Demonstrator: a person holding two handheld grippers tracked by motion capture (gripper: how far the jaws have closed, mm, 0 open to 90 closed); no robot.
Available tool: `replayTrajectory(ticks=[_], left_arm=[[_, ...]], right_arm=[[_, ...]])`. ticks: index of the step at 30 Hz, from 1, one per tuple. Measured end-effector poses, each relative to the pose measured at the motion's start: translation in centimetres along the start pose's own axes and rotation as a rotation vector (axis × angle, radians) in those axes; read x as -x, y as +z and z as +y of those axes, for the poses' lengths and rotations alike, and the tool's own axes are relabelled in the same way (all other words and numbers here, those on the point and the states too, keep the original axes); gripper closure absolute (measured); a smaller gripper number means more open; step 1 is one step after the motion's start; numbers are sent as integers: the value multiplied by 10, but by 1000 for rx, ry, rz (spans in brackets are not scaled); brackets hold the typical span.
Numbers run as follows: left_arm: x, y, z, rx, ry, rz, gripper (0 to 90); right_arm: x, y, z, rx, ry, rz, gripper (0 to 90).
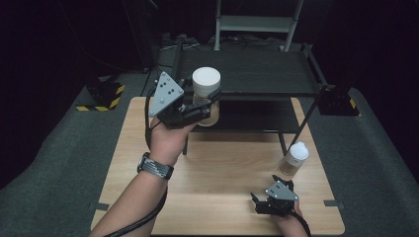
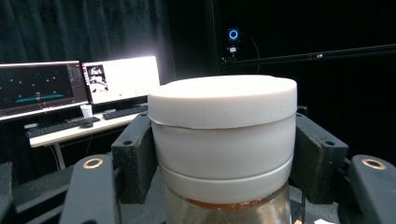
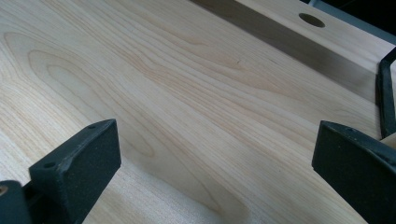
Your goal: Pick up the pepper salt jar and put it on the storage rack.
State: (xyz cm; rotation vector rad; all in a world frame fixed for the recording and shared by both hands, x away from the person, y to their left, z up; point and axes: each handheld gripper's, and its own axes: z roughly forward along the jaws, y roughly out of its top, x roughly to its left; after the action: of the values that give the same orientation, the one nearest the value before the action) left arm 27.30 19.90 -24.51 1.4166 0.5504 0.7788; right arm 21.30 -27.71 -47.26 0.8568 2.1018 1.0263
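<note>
left gripper view, left gripper (image 2: 224, 158) clamped on white-lidded jar (image 2: 224, 135), right gripper (image 3: 215, 163) jaws wide apart, seemingly just above wooden table (image 3: 187, 93)

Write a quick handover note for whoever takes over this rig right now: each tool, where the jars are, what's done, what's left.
Left tool: shut on the large white-lidded jar, gripped just below the lid, held upright in the air in front of the black shelf.
Right tool: open, nothing between its jaws, resting low over the wooden table near its front right edge.
Small white-lidded jar: stands upright on the table, at the right, by the shelf leg.
Done: large jar picked up.
Left: probably set the large jar on the shelf, then deal with the small jar; the destination is a guess.
</note>
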Motion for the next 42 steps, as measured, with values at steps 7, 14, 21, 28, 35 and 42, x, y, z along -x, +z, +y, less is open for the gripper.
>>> replayTrajectory(ticks=[7,14,21,28,35,42], left_arm=[[-3,14,11,1,14,21,336],[-9,32,18,-4,13,46,336],[-15,48,23,-11,-3,65,336],[-17,63,23,-14,-7,76,336],[-22,80,24,-20,-14,93,336],[-25,91,23,-26,-24,111,336]], right_arm=[[0,0,-1,6,6,0,0],[2,0,-1,8,14,3,0],[2,-1,-2,9,19,5,0],[2,-1,-2,10,11,5,0],[1,-1,-2,12,11,3,0],[2,-1,-3,16,15,5,0]])
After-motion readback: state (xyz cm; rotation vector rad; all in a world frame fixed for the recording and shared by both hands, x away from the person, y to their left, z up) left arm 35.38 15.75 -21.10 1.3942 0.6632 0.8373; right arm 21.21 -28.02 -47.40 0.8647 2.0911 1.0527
